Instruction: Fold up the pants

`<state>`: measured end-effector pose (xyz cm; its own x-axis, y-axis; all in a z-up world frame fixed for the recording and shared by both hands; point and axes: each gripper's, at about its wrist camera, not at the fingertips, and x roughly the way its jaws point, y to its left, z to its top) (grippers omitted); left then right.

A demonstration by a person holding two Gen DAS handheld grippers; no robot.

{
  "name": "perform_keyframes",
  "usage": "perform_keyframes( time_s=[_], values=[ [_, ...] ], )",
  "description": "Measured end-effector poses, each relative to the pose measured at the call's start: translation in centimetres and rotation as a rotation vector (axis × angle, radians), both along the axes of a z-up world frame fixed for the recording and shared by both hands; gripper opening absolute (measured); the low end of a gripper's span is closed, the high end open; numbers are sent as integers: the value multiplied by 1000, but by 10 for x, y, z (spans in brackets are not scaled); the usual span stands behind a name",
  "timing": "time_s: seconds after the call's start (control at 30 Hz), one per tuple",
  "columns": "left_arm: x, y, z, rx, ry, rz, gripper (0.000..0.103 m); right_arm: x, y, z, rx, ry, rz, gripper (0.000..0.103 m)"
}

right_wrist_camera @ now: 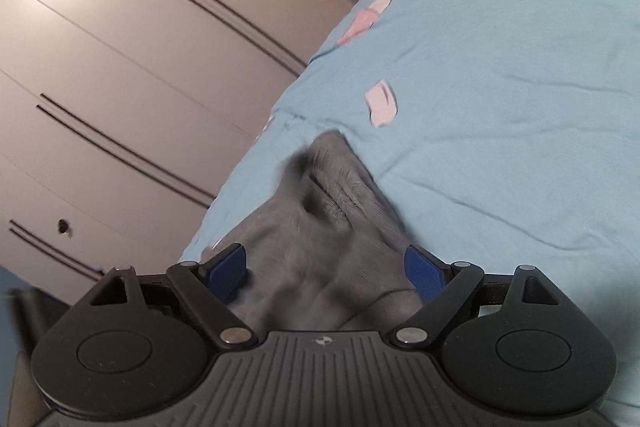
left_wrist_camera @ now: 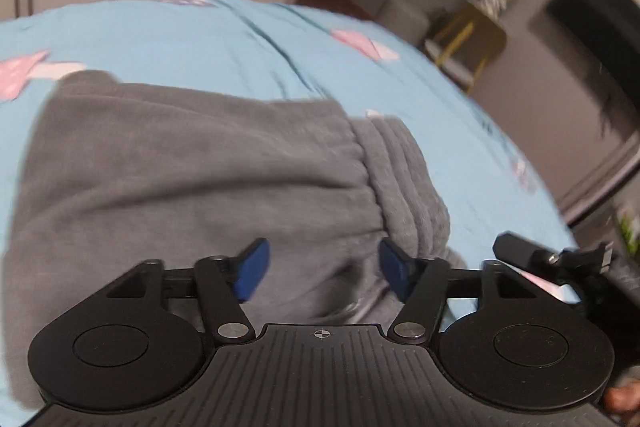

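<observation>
pants [left_wrist_camera: 192,179]: grey, lying doubled over on the blue bedsheet [left_wrist_camera: 256,39] | progress: looks partly folded, further fold and smoothing left | left gripper [left_wrist_camera: 322,273]: jaws spread, empty | right gripper [right_wrist_camera: 326,273]: jaws spread above cloth

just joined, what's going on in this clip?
A person with a handheld gripper in each hand is folding grey pants on a bed with a light blue sheet. The pants lie bunched, with the elastic waistband showing in the left wrist view. The left gripper is open above the fabric, with nothing between its pads. The right gripper is also open over another part of the pants. Neither is gripping anything.
</observation>
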<state>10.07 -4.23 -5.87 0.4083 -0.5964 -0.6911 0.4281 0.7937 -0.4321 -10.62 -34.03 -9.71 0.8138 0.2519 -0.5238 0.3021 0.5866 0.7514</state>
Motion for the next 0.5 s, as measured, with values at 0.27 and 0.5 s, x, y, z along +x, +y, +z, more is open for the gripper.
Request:
perform_keyframes(
  time_s=[0.27,0.5],
  values=[
    [3,129,18,-27,-73,371,101,15,10,-1,0,3,2,88],
    [27,201,-54,-31,118,621,101,15,19,35,-118,-90,13,84]
  ],
)
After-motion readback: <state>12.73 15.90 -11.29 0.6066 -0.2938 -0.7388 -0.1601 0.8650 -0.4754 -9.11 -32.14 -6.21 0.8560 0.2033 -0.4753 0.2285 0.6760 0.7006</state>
